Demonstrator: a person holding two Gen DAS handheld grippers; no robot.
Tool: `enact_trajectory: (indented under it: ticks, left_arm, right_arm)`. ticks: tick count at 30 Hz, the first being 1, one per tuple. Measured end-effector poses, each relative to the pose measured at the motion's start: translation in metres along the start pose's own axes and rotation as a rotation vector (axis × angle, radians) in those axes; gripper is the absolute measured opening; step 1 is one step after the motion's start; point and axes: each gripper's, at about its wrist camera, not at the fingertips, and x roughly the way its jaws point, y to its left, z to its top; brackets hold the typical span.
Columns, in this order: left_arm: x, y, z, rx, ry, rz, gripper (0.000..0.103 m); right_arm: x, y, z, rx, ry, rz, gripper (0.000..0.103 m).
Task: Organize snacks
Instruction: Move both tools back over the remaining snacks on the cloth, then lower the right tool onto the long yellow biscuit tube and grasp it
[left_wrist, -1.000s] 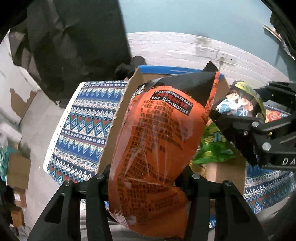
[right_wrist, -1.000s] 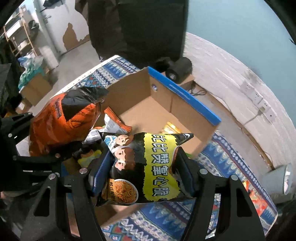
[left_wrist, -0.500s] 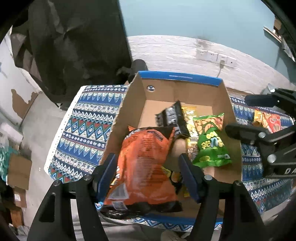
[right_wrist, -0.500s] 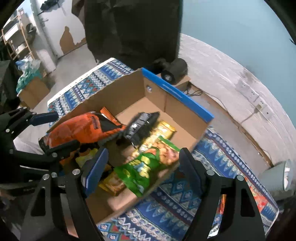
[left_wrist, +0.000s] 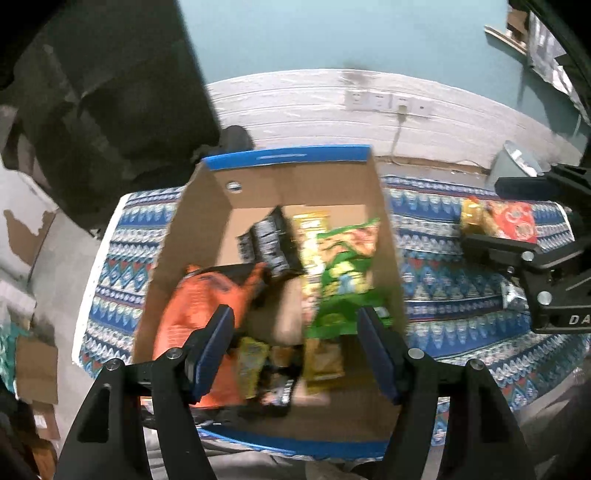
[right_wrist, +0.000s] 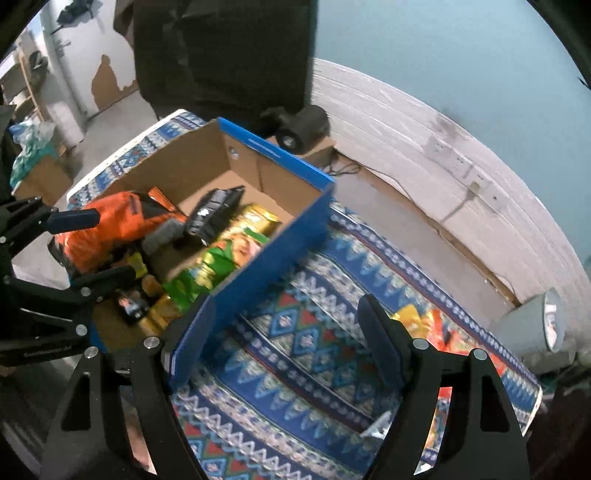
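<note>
A blue-edged cardboard box (left_wrist: 288, 157) (right_wrist: 273, 147) on a patterned cloth holds several snack bags: an orange bag (left_wrist: 192, 306) (right_wrist: 110, 221) at its left, a black bag (left_wrist: 264, 240) (right_wrist: 214, 210) in the middle, a green bag (left_wrist: 343, 277) (right_wrist: 218, 258) at its right. My left gripper (left_wrist: 295, 350) is open and empty above the box's near end. My right gripper (right_wrist: 286, 339) is open and empty over the cloth right of the box; it shows at the right in the left wrist view (left_wrist: 517, 218). Red and yellow bags (left_wrist: 498, 221) (right_wrist: 424, 325) lie on the cloth.
The blue patterned cloth (right_wrist: 303, 343) covers the table. A dark speaker (right_wrist: 299, 125) stands behind the box. A grey lamp (right_wrist: 535, 325) stands at the far right. A small silver packet (right_wrist: 376, 428) lies near the cloth's front. A white panelled wall with sockets (left_wrist: 384, 101) runs behind.
Both grippers opened and let go: the orange bag and the black-and-yellow bag dropped into the box. My right gripper has since swung right, over the cloth.
</note>
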Motion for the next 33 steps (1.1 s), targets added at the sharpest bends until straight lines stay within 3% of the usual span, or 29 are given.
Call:
enact_trajectory:
  ticks: [5,20,33]
  left_arm:
    - [-0.005,-0.030,0.008,0.054,-0.019,-0.013,0.075]
    - [0.007,-0.119,0.024,0.184,0.019,-0.080,0.076]
    - [0.043,-0.180,0.028,0.265,0.094,-0.109,0.076]
  right_arm:
    - [-0.010,-0.027,-0.017,0.039,0.000,-0.023,0.080]
    - [-0.027,-0.114,-0.083,0.188,0.039,-0.103,0.080]
    - [0.011,-0.165,-0.130,0.229,0.102,-0.108,0.080]
